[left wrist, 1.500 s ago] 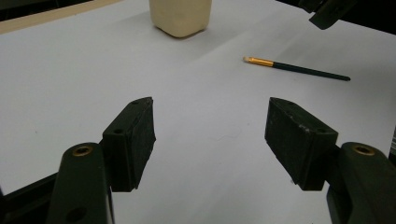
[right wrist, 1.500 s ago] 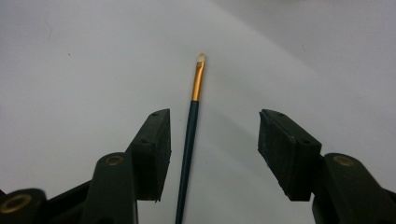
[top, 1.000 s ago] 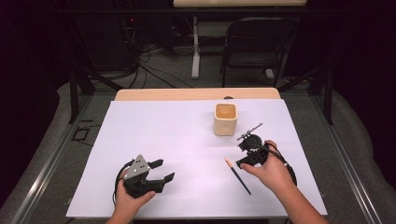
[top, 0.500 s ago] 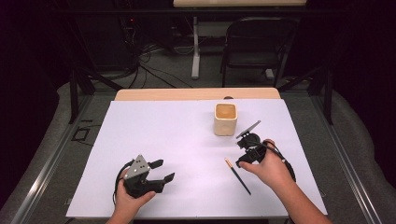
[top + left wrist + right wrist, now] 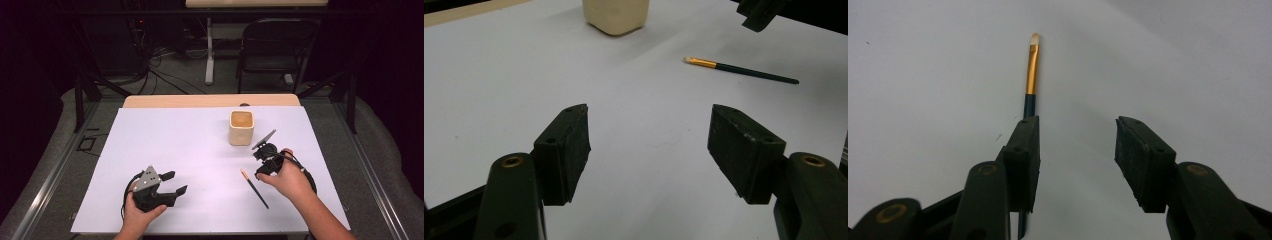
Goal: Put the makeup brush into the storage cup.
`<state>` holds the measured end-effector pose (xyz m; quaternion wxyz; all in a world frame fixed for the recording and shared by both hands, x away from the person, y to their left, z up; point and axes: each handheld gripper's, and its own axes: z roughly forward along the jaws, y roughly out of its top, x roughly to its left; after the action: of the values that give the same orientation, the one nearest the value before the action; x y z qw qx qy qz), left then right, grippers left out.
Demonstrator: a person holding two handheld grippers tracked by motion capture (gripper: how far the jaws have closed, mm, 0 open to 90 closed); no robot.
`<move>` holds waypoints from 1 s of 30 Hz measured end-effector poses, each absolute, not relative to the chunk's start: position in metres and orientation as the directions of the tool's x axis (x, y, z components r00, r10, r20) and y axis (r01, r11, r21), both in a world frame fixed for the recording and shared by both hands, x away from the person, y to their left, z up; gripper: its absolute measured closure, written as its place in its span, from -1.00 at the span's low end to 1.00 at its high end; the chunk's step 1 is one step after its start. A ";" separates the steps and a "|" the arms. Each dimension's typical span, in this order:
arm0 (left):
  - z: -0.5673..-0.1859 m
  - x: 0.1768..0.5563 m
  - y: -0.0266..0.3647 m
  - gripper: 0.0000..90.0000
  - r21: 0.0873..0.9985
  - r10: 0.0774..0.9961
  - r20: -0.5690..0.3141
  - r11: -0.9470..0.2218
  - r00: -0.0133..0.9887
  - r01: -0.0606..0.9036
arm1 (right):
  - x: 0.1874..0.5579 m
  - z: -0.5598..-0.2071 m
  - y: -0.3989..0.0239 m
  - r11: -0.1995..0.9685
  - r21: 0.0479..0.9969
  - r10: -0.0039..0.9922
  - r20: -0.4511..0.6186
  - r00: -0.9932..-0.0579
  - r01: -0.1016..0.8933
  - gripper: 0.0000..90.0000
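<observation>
Centre right: I have been narrowing my right gripper [image 5: 1075,160], jaws apart astride the brush [image 5: 1032,65], to grasp it; left gripper [image 5: 649,150] gapes, idle.

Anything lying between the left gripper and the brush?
Nothing. In the left gripper view, only bare white table runs from the open left gripper to the brush; the high view shows the same empty stretch.

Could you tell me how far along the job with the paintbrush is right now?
Nothing looks finished: the paintbrush lies flat on the table, apart from the cream cup. In hand: the right gripper, jaws just closing, open beside the brush. The left gripper rests open. Gripping and moving the brush remain.
</observation>
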<state>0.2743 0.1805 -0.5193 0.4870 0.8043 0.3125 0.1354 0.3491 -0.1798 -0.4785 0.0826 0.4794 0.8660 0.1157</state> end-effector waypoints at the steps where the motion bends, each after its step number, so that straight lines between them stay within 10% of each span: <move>1: -0.519 0.274 0.180 -0.26 0.869 0.635 -0.086 -0.329 0.768 0.369 | 0.349 -0.480 -0.180 0.513 0.296 0.848 -0.026 -0.530 0.806 0.22; 30: -0.520 0.274 0.180 -0.26 0.867 0.637 -0.089 -0.328 0.766 0.374 | 0.356 -0.477 -0.173 0.507 0.255 0.856 -0.035 -0.517 0.823 0.23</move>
<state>0.2743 0.1799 -0.5201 0.4869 0.8037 0.3143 0.1350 0.3559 -0.1729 -0.4766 0.0782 0.4854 0.8646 0.1037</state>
